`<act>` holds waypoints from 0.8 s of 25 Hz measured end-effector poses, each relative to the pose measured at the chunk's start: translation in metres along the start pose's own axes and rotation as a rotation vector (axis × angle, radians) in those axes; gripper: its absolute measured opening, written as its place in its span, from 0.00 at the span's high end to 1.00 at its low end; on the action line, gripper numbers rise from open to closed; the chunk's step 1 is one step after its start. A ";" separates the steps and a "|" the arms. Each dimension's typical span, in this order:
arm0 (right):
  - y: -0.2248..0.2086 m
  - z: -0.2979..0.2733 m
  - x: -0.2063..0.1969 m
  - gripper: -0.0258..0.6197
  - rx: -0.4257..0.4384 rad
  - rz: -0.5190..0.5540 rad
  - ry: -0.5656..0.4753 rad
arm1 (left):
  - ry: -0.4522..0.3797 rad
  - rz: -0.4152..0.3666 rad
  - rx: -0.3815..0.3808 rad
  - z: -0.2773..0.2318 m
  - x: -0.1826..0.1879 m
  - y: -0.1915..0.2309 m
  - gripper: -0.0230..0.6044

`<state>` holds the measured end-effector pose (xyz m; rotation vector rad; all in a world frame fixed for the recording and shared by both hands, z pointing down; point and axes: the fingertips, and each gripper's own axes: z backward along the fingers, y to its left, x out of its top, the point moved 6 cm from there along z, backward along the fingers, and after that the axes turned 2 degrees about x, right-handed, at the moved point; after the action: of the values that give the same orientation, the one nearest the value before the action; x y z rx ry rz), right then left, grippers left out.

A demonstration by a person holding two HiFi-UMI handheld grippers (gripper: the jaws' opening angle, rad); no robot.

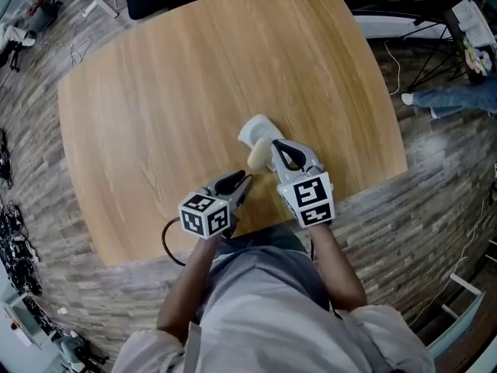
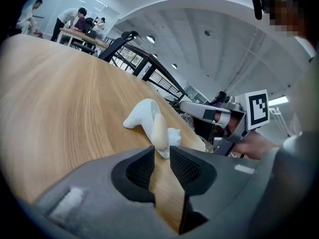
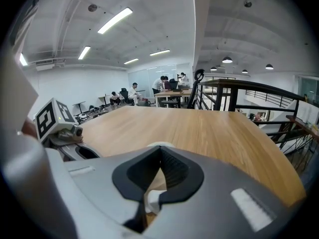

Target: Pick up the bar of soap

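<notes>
Left gripper (image 1: 245, 182): on the near side of the white wavy soap dish (image 1: 254, 128), short of it. Its jaws stand slightly apart, with only bare tabletop between them. Right gripper (image 1: 274, 144): just beside the dish's right edge, fingertips pressed together, nothing pinched. Contact with the dish cannot be determined. Cream oval bar of soap (image 1: 258, 155): resting tilted at the dish's near end, untouched by either gripper. The dish sits on a light wooden table (image 1: 155, 115), which extends well beyond it.
</notes>
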<state>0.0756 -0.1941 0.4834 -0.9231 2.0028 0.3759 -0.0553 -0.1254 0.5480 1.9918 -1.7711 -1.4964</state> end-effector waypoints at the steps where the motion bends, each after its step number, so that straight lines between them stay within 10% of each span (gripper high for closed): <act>1: -0.001 -0.003 -0.001 0.96 0.001 -0.002 0.008 | -0.001 0.019 -0.011 -0.002 0.001 0.002 0.79; 20: -0.005 -0.029 -0.025 0.96 0.022 -0.054 0.119 | 0.023 0.169 -0.154 -0.036 0.004 0.013 0.74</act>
<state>0.0707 -0.2027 0.5209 -1.0043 2.0811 0.2743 -0.0403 -0.1506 0.5722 1.7347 -1.7101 -1.5001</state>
